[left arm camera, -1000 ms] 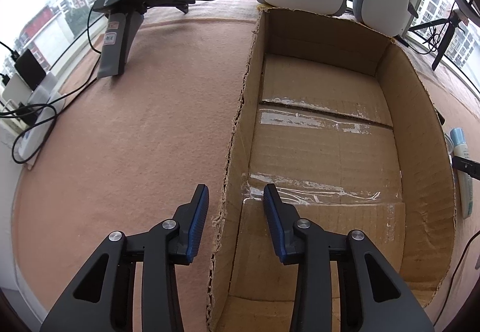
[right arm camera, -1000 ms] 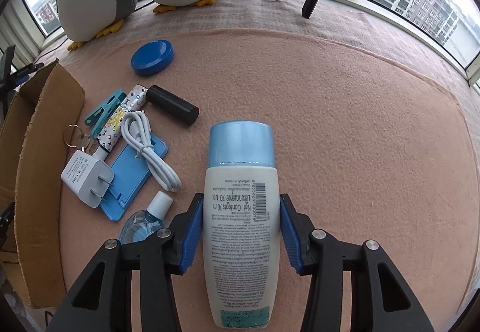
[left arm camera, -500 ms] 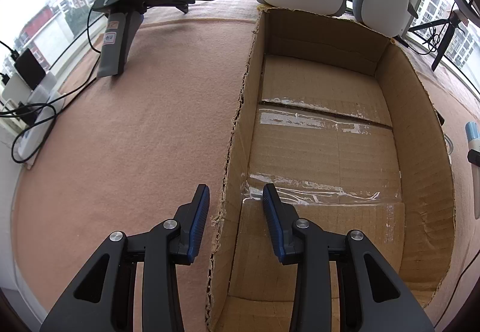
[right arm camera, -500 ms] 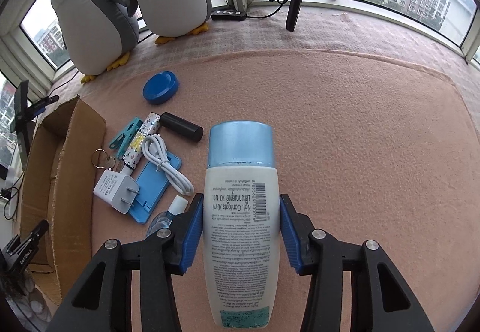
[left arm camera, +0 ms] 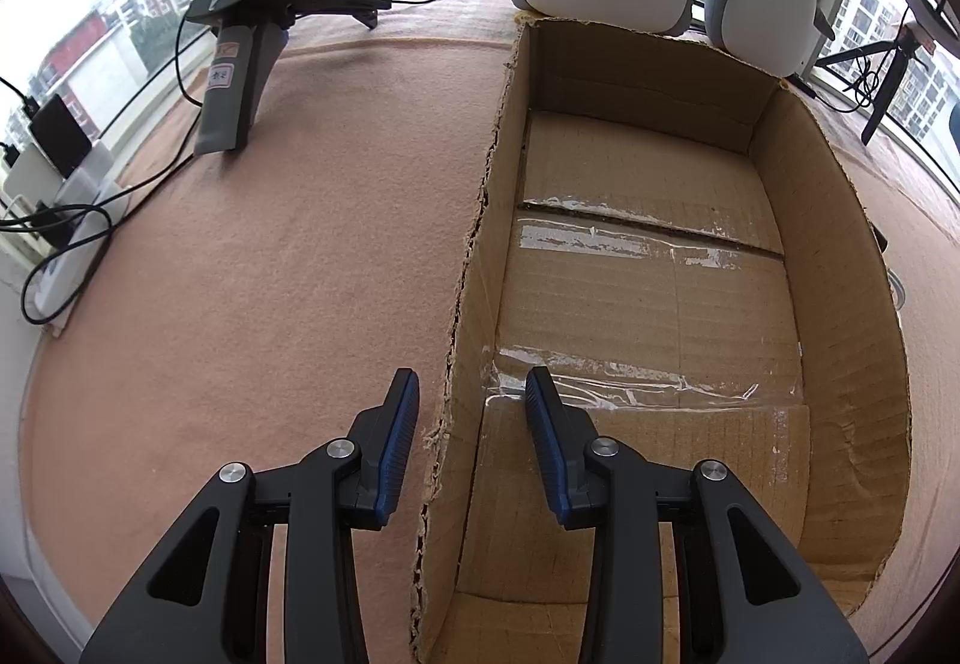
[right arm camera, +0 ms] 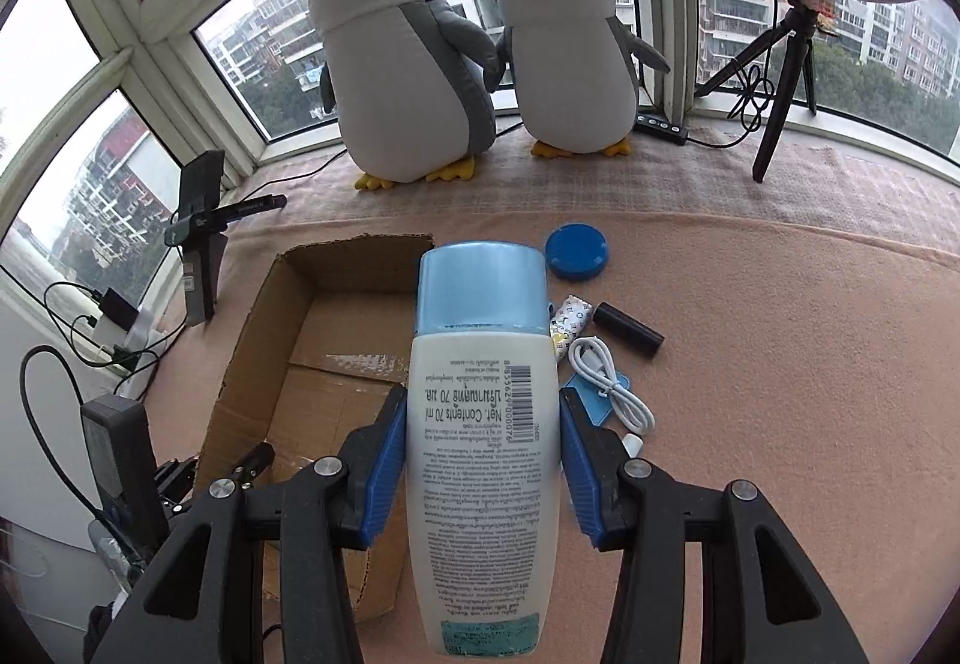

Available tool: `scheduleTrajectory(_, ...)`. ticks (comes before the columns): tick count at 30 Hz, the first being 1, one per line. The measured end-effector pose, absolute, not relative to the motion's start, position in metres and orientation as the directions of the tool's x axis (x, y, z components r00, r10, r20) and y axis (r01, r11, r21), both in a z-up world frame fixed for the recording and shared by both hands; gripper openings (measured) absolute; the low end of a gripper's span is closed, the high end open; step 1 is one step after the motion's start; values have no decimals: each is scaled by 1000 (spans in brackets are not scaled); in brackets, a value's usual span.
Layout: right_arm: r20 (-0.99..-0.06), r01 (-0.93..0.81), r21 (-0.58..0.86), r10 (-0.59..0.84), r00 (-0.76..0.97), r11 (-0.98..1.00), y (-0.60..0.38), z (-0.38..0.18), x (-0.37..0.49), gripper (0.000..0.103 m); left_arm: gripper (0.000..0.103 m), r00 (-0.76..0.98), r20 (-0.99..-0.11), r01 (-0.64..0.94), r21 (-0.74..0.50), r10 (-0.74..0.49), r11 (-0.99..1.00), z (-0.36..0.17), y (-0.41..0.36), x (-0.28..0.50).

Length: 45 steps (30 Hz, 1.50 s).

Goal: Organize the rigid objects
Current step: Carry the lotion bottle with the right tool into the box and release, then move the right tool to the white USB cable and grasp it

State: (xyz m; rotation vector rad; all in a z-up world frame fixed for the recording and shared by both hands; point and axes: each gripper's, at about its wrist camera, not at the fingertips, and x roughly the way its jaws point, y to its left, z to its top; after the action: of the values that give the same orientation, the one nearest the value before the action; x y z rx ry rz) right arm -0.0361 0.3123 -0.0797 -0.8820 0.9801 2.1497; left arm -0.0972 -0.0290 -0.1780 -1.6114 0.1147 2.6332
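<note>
My right gripper [right arm camera: 483, 400] is shut on a white lotion bottle [right arm camera: 483, 424] with a light blue cap, held in the air with the cap pointing away. Below and left of the bottle lies the open cardboard box [right arm camera: 264, 340]. In the left wrist view the box [left arm camera: 840, 304] has nothing inside, only a taped bottom. My left gripper [left arm camera: 472, 388] is open, one finger on each side of the box's torn left wall. On the cloth right of the box lie a blue lid [right arm camera: 577, 251], a black cylinder [right arm camera: 629, 329], a white cable [right arm camera: 609, 382] and a patterned tube [right arm camera: 567, 319].
Two plush penguins [right arm camera: 408, 63] stand on the sill behind the box. A tripod [right arm camera: 780, 81] rises at the back right. A black phone stand [left arm camera: 252, 45] with cables and chargers [left arm camera: 54, 172] sits to the left. A pink cloth [left arm camera: 270, 274] covers the table.
My right gripper has risen and swung left with the bottle, so the box now shows beneath it. The left gripper has stayed at the box wall.
</note>
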Motion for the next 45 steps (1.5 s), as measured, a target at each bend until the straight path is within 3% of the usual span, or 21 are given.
scheduleTrajectory(18, -791, -649, 413, 101, -603, -640, 267, -110, -147, 44, 36, -461, -887, -81, 24, 16, -996, -179, -31, -96)
scheduleTrajectory(19, -793, -644, 409, 97, -602, -646, 266, -111, -149, 48, 36, -462, -887, -81, 25, 16, -996, -179, -31, -95)
scheduleTrajectory(20, -793, -642, 408, 96, -602, -649, 266, -111, -149, 58, 36, -462, -887, -81, 26, 14, -996, -179, -31, -95)
scheduleTrajectory(22, -788, -649, 404, 115, -605, -645, 267, -109, -145, 67, 36, -461, -887, -81, 26, 14, -996, -179, -31, -95)
scheduleTrajectory(45, -780, -733, 307, 281, -559, -607, 325, -108, -51, 67, 35, -465, -885, -84, 50, -5, -995, -179, -29, -93)
